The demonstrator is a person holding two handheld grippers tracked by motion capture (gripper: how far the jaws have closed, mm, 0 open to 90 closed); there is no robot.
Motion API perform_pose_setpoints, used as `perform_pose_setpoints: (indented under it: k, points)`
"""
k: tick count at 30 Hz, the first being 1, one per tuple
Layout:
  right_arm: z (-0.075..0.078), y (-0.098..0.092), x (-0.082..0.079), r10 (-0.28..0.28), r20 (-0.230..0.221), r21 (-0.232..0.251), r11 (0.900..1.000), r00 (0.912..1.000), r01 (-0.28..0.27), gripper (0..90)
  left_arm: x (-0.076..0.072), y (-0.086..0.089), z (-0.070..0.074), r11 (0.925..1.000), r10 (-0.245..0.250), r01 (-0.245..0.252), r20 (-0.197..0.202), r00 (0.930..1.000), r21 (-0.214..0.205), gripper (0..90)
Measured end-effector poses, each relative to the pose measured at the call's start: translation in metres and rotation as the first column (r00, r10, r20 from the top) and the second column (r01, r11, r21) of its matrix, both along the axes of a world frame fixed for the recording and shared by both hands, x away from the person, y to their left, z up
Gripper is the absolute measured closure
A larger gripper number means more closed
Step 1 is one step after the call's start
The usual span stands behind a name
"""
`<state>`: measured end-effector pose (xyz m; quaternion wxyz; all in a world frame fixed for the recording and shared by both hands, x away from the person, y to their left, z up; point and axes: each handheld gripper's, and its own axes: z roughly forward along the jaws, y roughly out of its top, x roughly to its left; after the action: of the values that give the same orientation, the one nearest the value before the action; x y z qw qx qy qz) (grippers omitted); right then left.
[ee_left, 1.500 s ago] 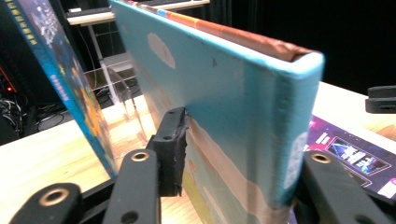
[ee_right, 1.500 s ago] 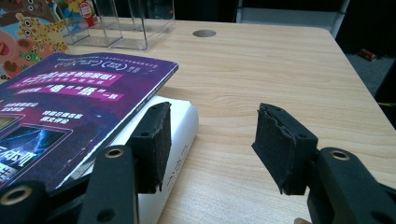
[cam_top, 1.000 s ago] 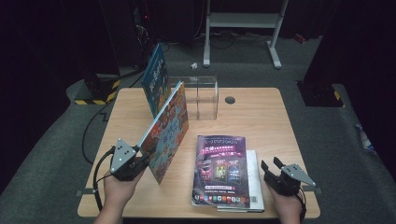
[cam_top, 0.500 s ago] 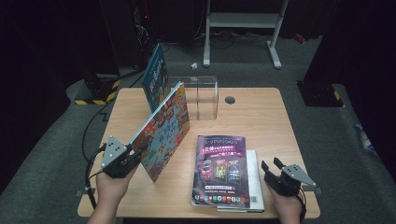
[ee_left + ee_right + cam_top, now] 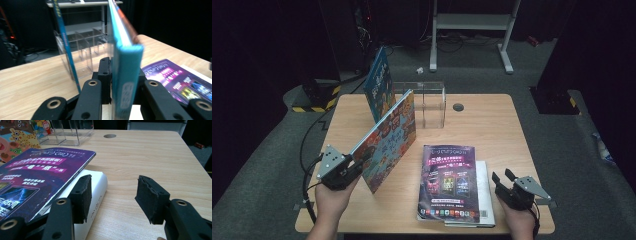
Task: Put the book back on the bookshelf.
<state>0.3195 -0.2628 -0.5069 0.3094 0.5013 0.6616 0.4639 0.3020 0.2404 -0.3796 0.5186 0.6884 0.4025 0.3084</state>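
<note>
Left of table centre: picture book clamped by spine edge in left gripper, long axis slanting up twd clear acrylic rack beyond; right gripper half-open, empty, farther off.

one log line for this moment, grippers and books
left gripper: shut on colourful book, held tilted above table | right gripper: open, beside purple book | clear rack: one book upright
</note>
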Motion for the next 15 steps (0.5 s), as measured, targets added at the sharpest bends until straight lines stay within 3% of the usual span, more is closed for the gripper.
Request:
perform_pose_setpoints:
  k: [9,13,15]
  points:
    - [-0.0011,0.0010,-0.0002,0.000,-0.001,-0.001,1.0000,1.0000,0.000,45.5,0.0050,-0.0001,0.0031,0.9999,-0.009,0.009,-0.007,0.9999,-0.010,72.7]
    - [-0.0010,0.0009,-0.0003,-0.002,-0.001,-0.001,1.0000,1.0000,0.002,45.5,0.0057,-0.0033,0.0035,0.9999,0.012,-0.012,0.018,0.9998,0.010,69.4]
    - [-0.0014,0.0001,0.0000,0.001,-0.002,-0.003,1.0000,1.0000,-0.001,45.5,0.0081,-0.0028,0.0057,0.9998,0.006,-0.005,0.017,0.9998,-0.017,69.6]
